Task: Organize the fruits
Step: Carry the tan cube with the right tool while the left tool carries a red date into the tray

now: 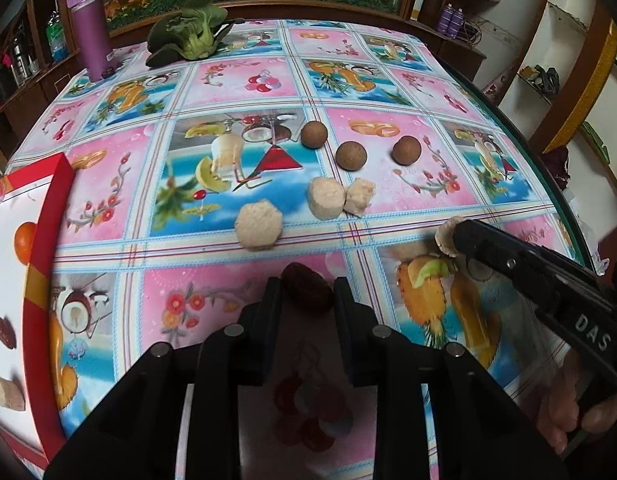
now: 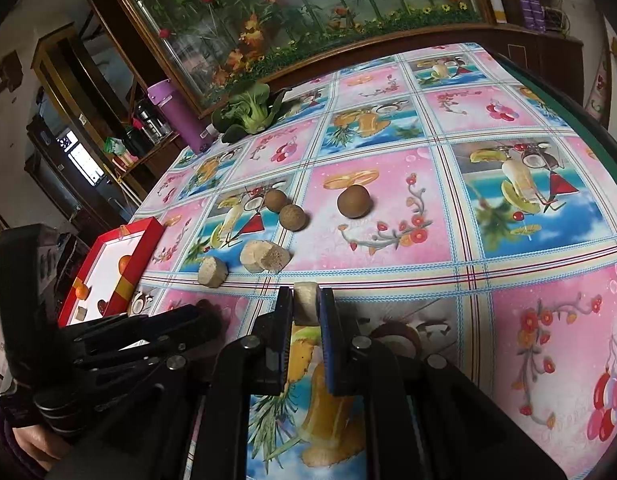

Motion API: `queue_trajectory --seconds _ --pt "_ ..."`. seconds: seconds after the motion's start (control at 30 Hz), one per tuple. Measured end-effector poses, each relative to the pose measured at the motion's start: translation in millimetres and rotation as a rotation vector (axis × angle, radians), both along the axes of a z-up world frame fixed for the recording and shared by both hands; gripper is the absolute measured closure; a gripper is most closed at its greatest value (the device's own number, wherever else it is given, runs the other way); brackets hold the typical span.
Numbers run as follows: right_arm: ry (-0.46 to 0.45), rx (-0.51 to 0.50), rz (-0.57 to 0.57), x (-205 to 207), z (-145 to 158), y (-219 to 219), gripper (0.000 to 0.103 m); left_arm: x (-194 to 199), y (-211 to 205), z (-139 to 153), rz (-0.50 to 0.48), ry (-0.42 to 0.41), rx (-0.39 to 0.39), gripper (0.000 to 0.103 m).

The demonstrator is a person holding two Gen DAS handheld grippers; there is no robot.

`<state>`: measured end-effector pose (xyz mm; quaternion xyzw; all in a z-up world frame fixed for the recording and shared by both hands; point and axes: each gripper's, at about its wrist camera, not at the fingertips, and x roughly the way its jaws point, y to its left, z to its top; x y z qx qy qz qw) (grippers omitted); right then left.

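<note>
My left gripper (image 1: 308,290) is shut on a dark red date (image 1: 307,287) low over the tablecloth. My right gripper (image 2: 306,306) is shut on a beige cake piece (image 2: 305,304), which also shows at its tip in the left wrist view (image 1: 446,236). Three brown round fruits (image 1: 351,155) lie in a row at mid-table, with three more beige cake pieces (image 1: 258,225) in front of them. A red-rimmed white tray (image 1: 48,240) at the left holds an orange (image 1: 24,242), a date and a beige piece.
A purple bottle (image 1: 90,28) and a green leafy vegetable (image 1: 188,32) stand at the table's far edge. The table's right edge (image 1: 564,200) curves close to my right gripper. Cabinets and shelves surround the table.
</note>
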<state>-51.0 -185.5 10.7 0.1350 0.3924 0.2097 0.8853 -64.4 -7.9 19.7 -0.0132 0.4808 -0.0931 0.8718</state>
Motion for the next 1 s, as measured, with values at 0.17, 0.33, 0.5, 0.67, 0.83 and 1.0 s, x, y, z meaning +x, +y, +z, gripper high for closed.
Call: queue_trajectory --seconds 0.17,0.33,0.5,0.67,0.83,1.0 --pt "-0.027 -0.017 0.008 -4 2 3 0.092 -11 5 7 0.004 -0.021 -0.004 0.075" --pt "-0.071 -0.050 0.026 -10 6 11 0.092 -23 11 19 0.006 -0.055 -0.015 0.075" --pt "-0.048 -0.036 0.051 -11 7 22 0.092 -34 22 28 0.012 -0.080 -0.033 0.075" --pt "-0.009 0.002 0.136 -11 11 59 0.092 -47 44 33 0.041 -0.093 -0.052 0.075" --pt "-0.050 -0.036 0.269 -16 31 128 0.092 -62 82 42 0.103 -0.129 -0.057 0.075" --pt "-0.063 -0.040 0.378 -19 36 197 0.092 -78 137 50 0.218 -0.169 -0.054 0.075"
